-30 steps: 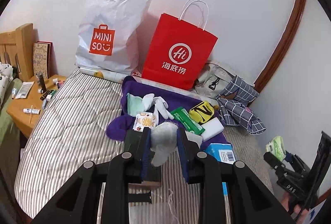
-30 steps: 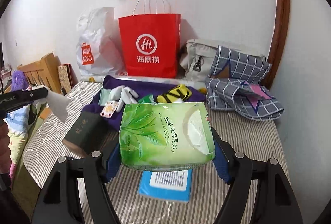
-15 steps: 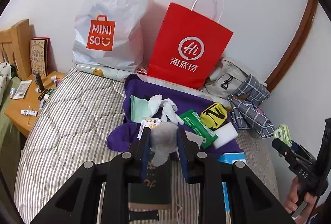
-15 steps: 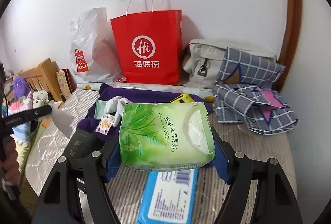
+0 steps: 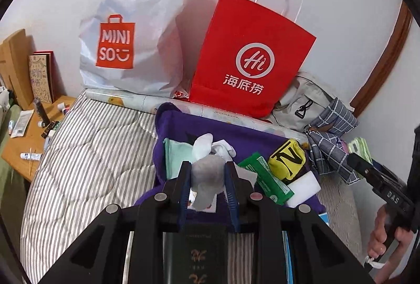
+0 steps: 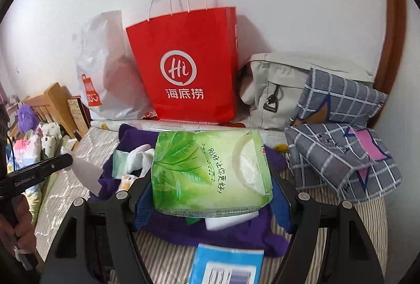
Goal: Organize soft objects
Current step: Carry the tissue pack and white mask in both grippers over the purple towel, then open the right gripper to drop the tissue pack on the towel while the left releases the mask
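My left gripper (image 5: pixel 207 179) is shut on a grey sock (image 5: pixel 208 180) held above a purple cloth (image 5: pixel 236 131) on the striped bed. On the cloth lie white socks (image 5: pixel 212 146), a mint cloth (image 5: pixel 174 155), a green packet (image 5: pixel 267 180), a yellow-black pouch (image 5: pixel 287 160) and a white sponge (image 5: pixel 304 187). My right gripper (image 6: pixel 210 179) is shut on a green tissue pack (image 6: pixel 207 173) held above the same purple cloth (image 6: pixel 131 137). The left gripper with the grey sock (image 6: pixel 86 173) shows at the left of the right wrist view.
A red paper bag (image 5: pixel 249 58) and a white MINISO bag (image 5: pixel 136 29) stand against the wall. A grey backpack (image 6: pixel 275 89) and checked cloth (image 6: pixel 341 152) lie at right. A dark booklet (image 5: pixel 202 255), a blue packet (image 6: pixel 228 268) and a wooden nightstand (image 5: pixel 29 131) are nearby.
Both grippers have moved forward toward the bags and the purple cloth, each still holding its object. The dark booklet now lies below the left gripper.
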`<control>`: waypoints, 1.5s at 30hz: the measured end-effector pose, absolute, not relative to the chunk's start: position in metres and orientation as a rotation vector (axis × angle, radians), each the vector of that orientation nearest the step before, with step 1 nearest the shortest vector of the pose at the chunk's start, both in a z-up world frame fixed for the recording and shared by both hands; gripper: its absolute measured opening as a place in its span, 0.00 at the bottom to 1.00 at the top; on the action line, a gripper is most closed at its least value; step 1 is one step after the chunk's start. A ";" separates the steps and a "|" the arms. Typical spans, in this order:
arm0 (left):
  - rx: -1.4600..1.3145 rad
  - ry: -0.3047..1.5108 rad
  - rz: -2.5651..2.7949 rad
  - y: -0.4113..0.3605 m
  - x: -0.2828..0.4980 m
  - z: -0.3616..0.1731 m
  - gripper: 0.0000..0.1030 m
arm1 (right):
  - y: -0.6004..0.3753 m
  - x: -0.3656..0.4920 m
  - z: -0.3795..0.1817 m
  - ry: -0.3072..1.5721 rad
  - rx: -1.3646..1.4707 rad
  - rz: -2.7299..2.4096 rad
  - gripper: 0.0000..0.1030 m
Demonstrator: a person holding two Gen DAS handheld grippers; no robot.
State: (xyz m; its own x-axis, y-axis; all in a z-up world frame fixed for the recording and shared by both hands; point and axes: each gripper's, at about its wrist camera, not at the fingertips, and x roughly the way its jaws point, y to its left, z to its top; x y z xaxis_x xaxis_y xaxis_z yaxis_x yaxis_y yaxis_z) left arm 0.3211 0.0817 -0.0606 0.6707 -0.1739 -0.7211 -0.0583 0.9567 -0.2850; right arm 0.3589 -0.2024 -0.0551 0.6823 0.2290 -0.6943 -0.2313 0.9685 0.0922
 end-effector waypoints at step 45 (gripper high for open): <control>-0.304 0.987 -0.174 0.081 0.361 -0.116 0.58 | -0.155 0.401 -0.125 0.926 -0.032 0.348 0.87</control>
